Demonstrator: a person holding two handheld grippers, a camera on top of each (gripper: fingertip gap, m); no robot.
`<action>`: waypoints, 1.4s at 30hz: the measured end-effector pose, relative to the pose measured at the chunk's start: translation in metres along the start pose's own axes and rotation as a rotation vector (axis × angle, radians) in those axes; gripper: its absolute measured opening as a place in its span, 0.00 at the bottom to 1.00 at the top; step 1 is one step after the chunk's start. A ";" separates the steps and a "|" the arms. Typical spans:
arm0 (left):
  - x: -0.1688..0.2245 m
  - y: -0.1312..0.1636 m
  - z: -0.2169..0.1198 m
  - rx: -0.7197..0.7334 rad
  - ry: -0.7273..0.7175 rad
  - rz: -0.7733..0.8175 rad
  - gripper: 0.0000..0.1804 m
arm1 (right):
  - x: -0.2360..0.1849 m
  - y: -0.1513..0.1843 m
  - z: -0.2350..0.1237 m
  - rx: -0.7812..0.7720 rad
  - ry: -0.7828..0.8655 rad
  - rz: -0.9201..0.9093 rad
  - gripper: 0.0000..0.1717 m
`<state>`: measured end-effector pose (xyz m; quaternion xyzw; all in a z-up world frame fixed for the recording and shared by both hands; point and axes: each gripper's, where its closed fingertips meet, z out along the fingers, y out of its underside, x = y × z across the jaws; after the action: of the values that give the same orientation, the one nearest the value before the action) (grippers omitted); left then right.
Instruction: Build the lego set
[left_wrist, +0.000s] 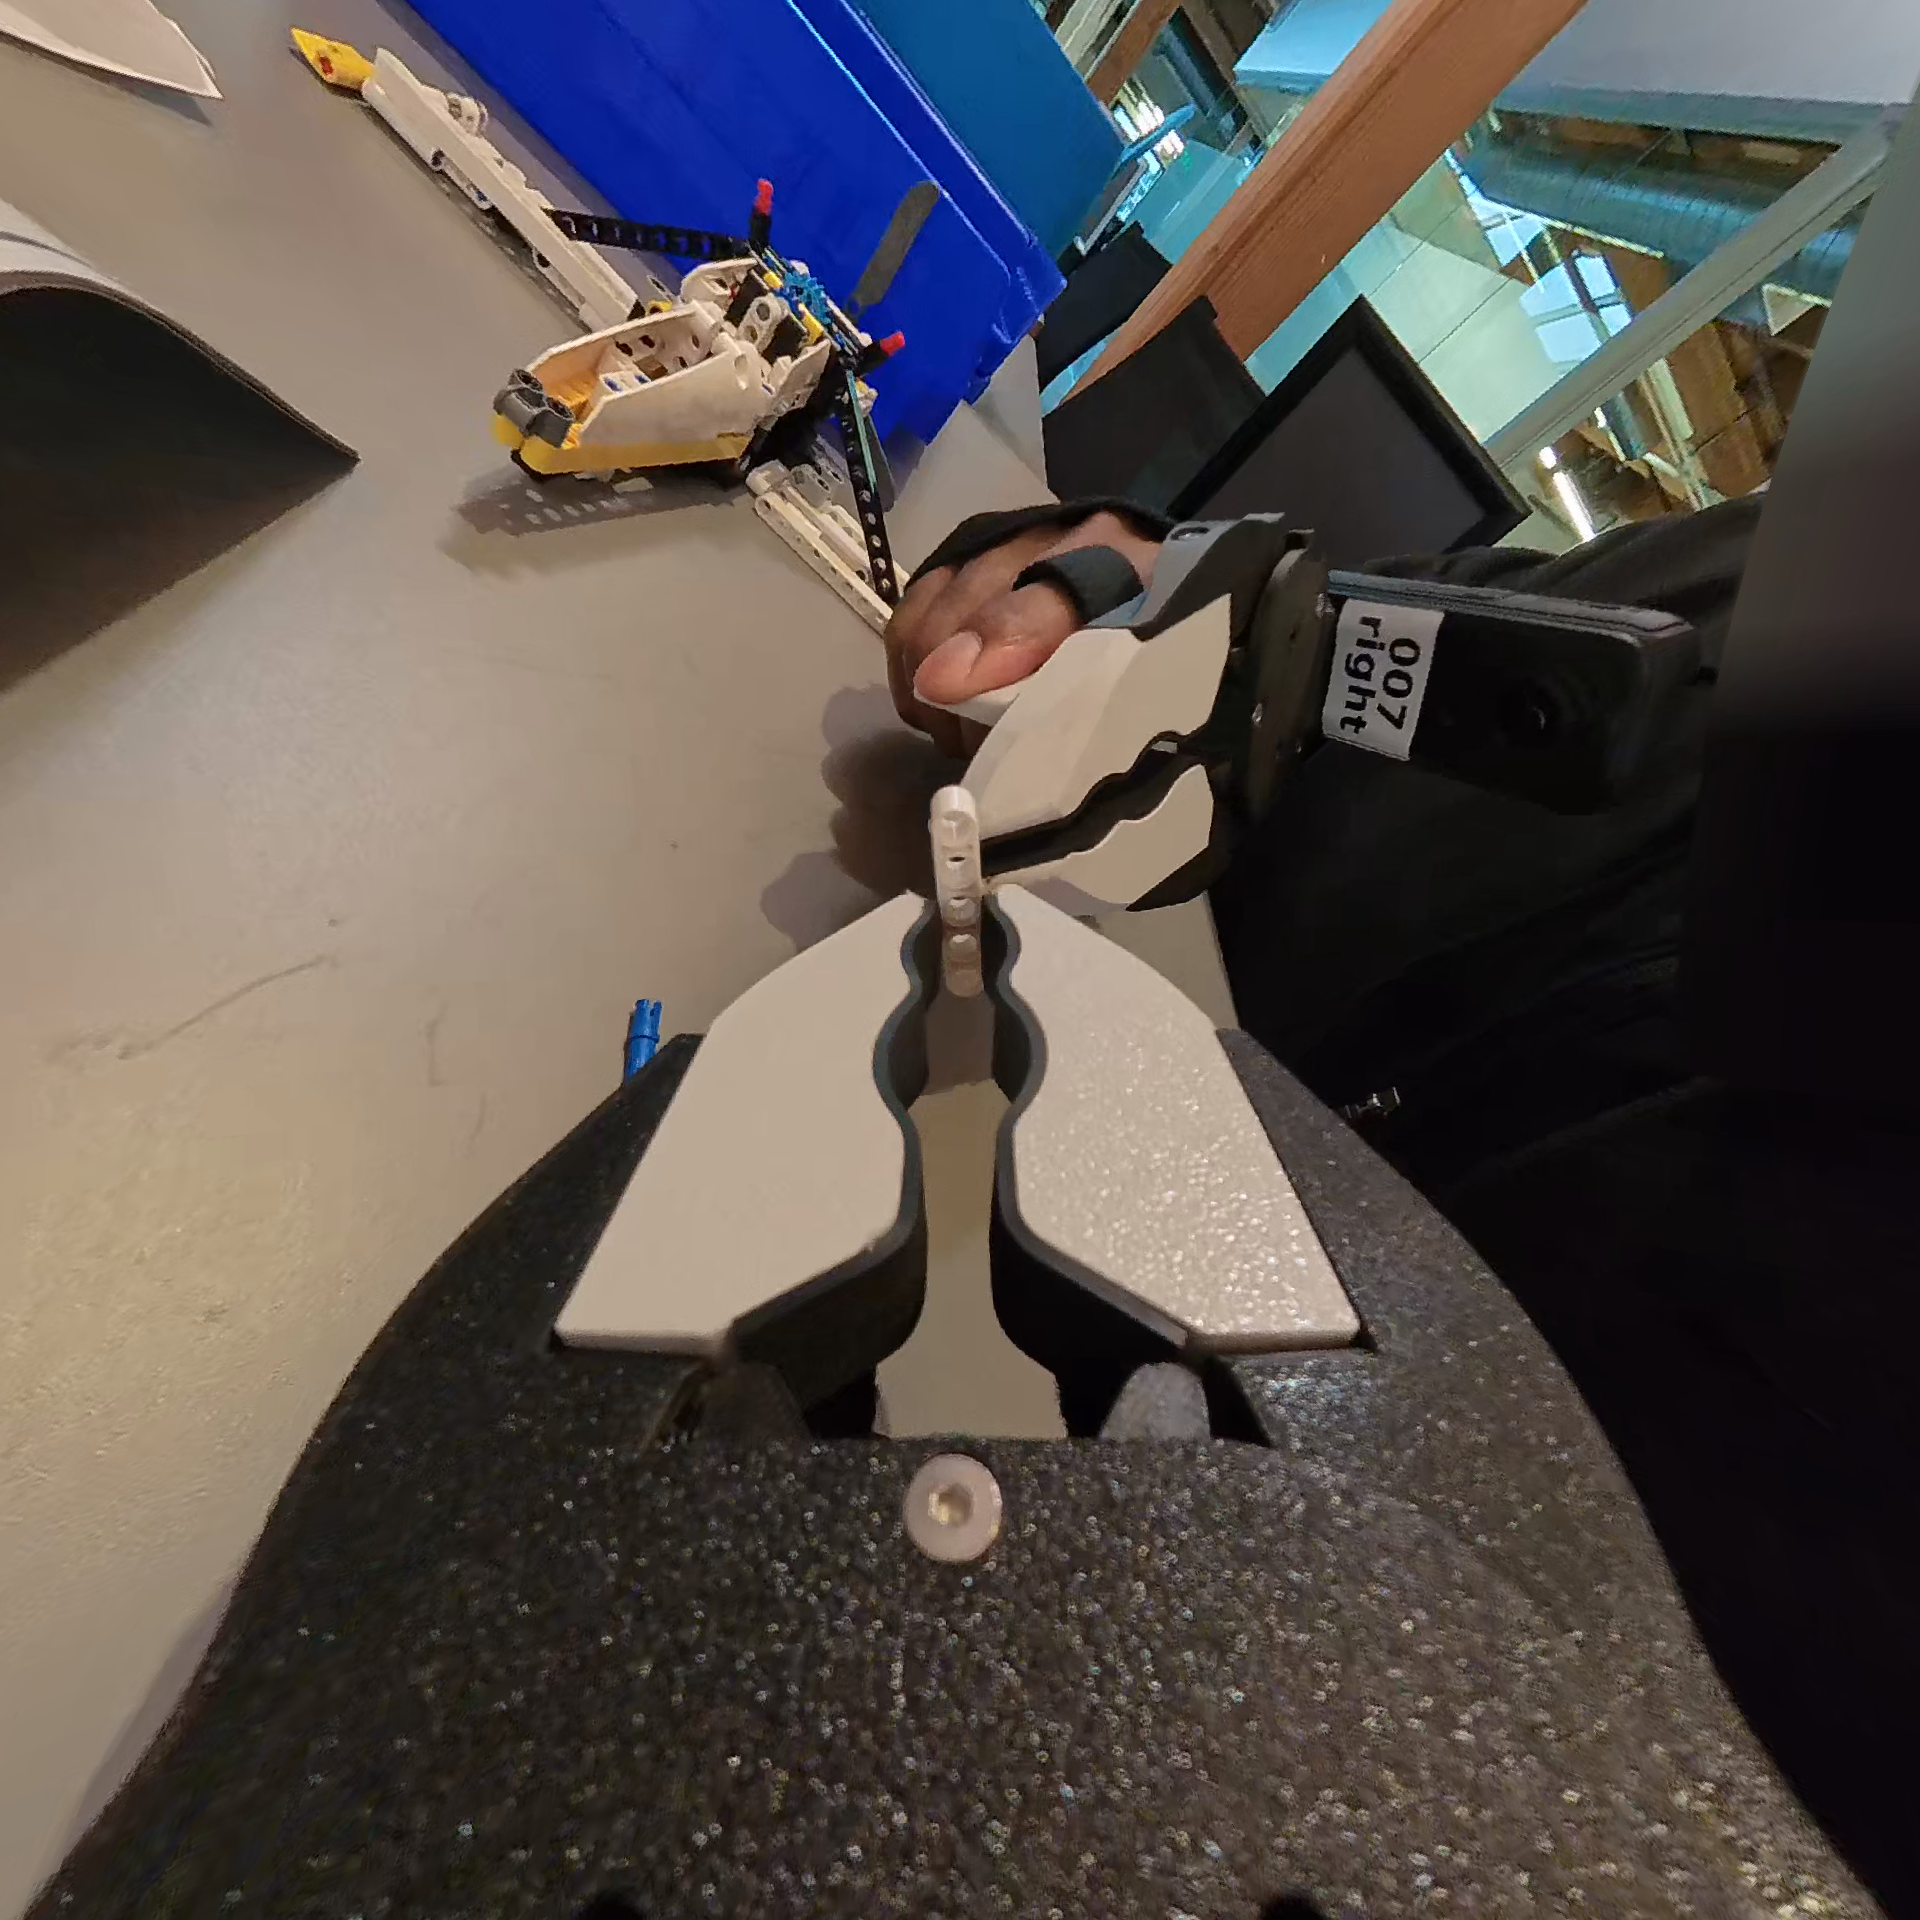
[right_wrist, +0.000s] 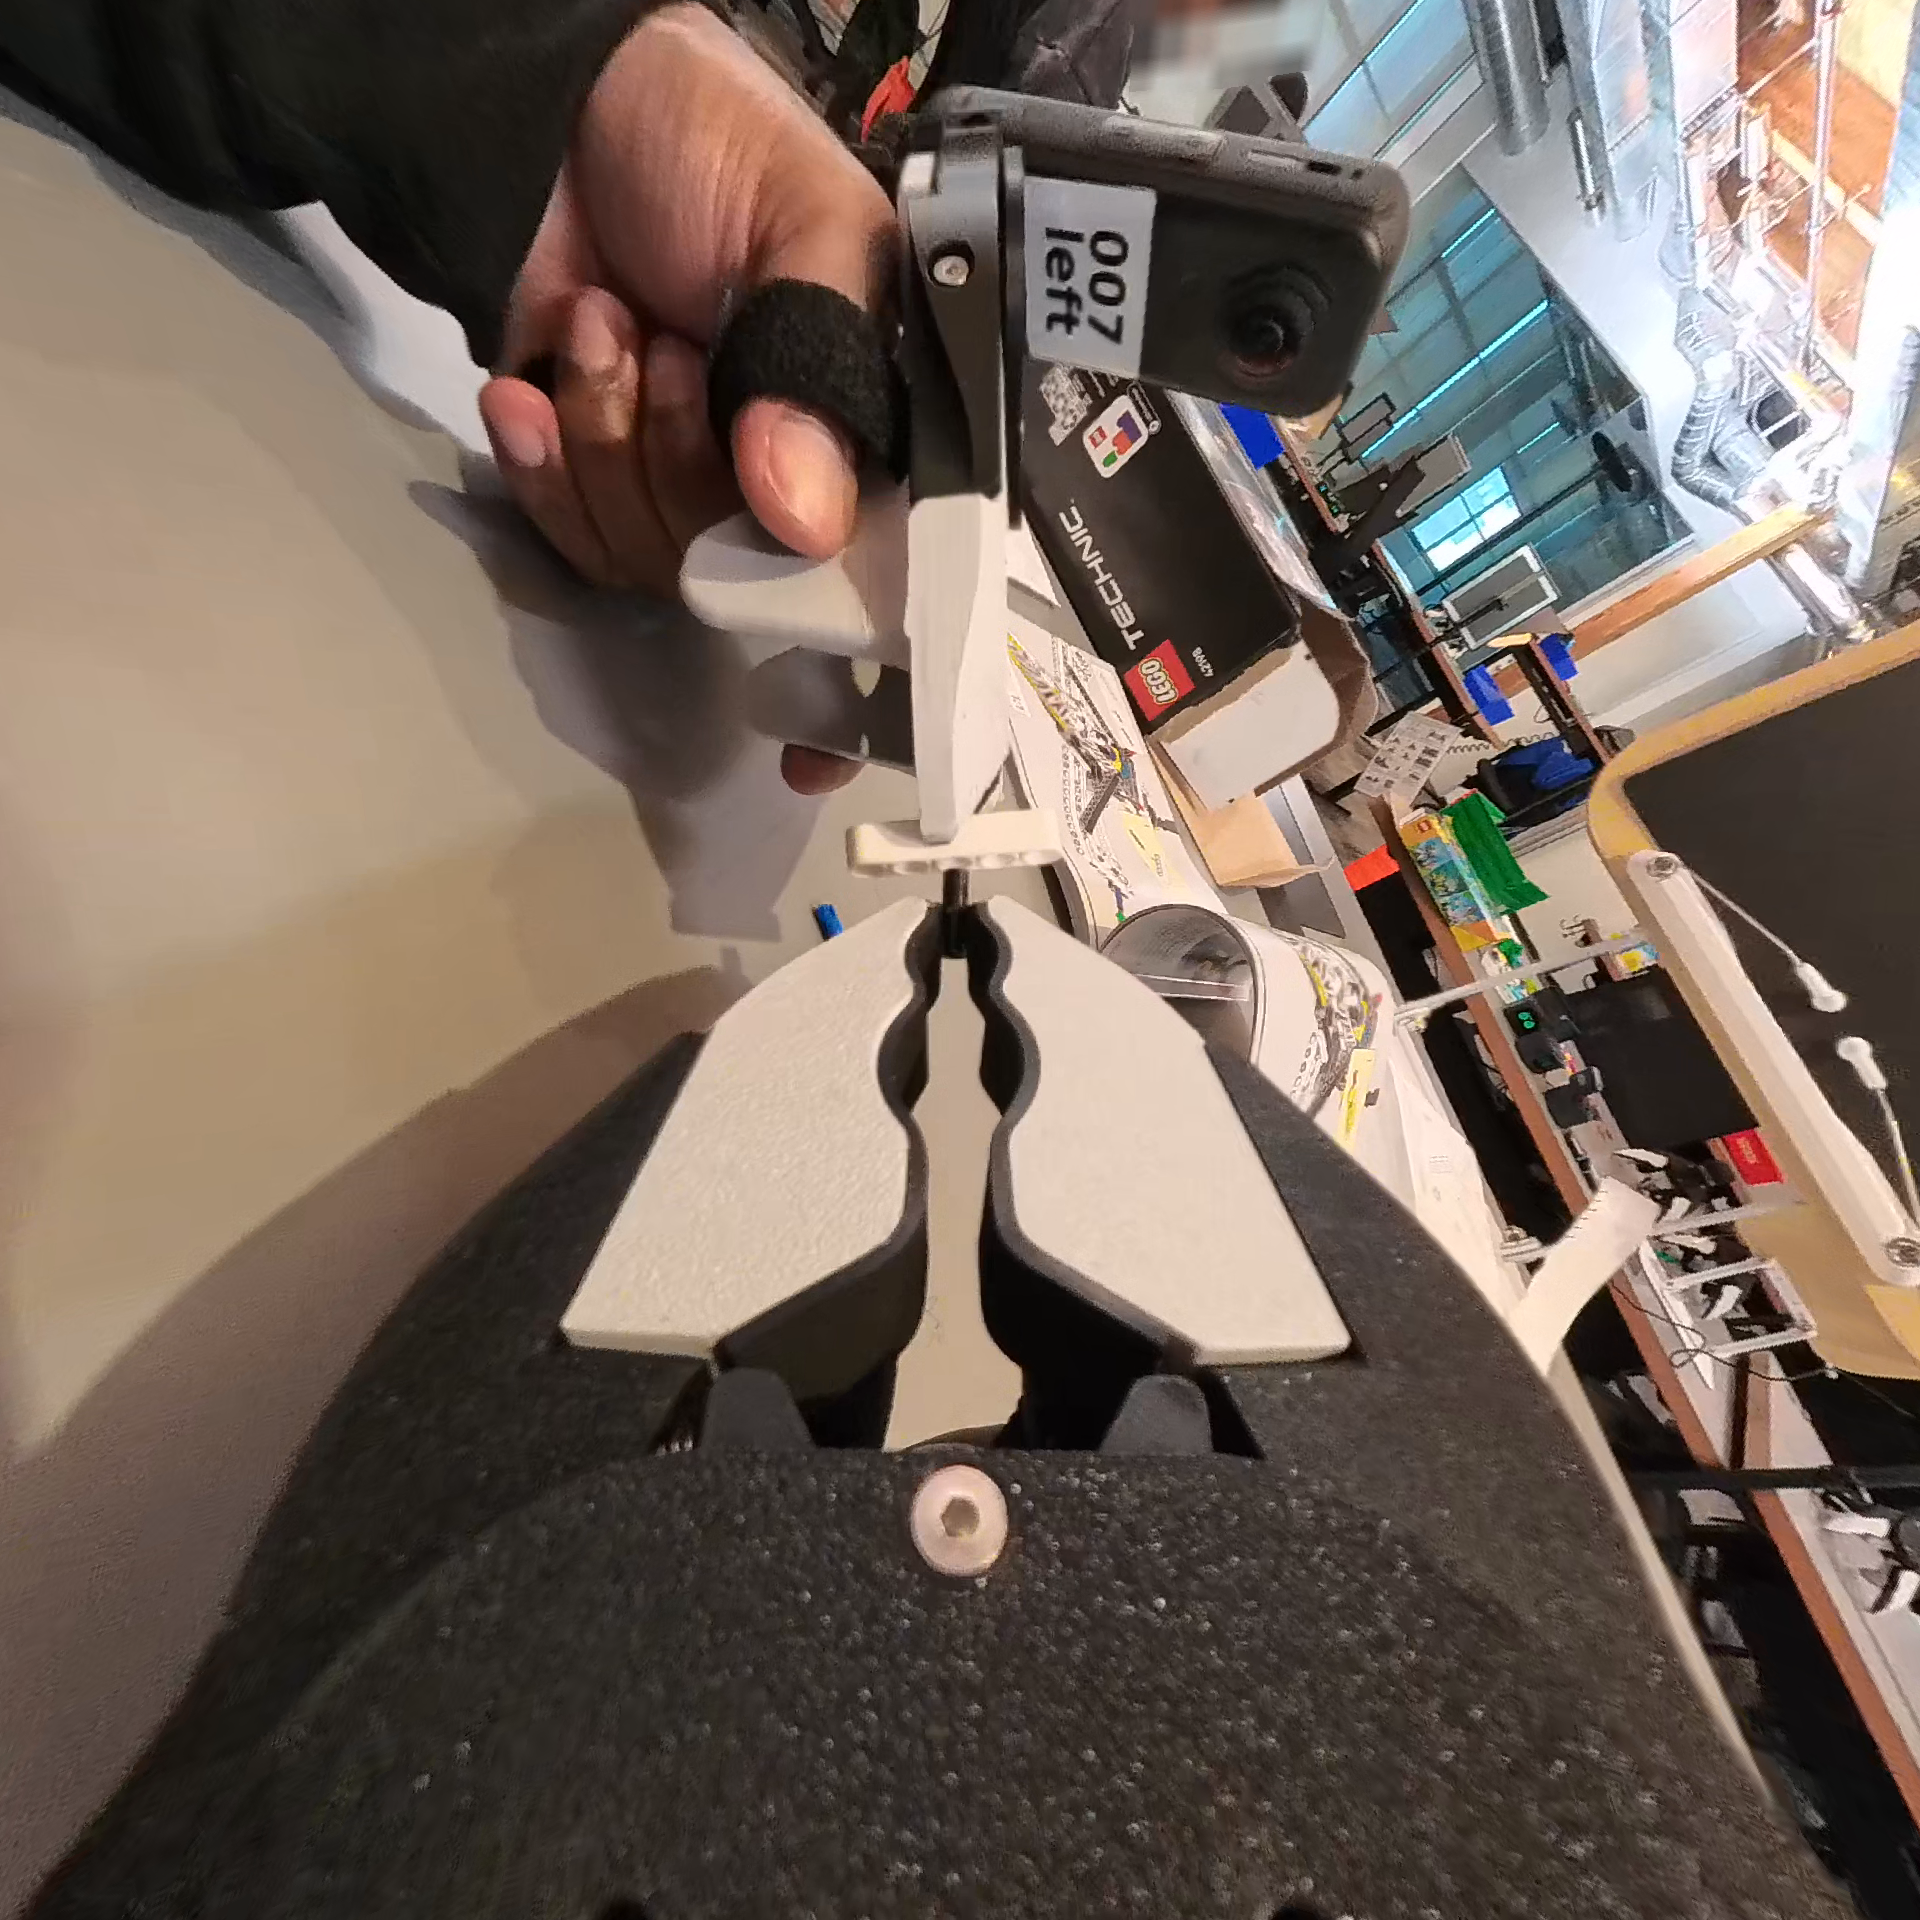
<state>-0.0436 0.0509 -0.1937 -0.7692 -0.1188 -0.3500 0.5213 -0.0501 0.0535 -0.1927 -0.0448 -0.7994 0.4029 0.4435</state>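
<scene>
We pinch the white holed beam in our left gripper – the right gripper clamps a black pin at its hole.

My grey table sits in a bright workshop: blue bin, wooden beam, glass walls, cluttered shelves behind.
</scene>
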 end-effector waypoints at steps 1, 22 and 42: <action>0.000 0.001 0.001 -0.004 -0.006 0.004 0.04 | -0.001 -0.001 0.000 0.001 0.002 -0.007 0.02; 0.000 0.008 0.004 -0.057 -0.043 0.098 0.04 | -0.008 0.001 -0.001 -0.027 -0.006 -0.077 0.02; 0.003 0.019 0.007 -0.131 -0.076 0.339 0.04 | -0.020 0.000 -0.006 0.030 -0.304 0.384 0.02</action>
<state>-0.0283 0.0489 -0.2068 -0.8233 0.0160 -0.2346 0.5166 -0.0342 0.0488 -0.2046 -0.1281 -0.8278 0.4935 0.2342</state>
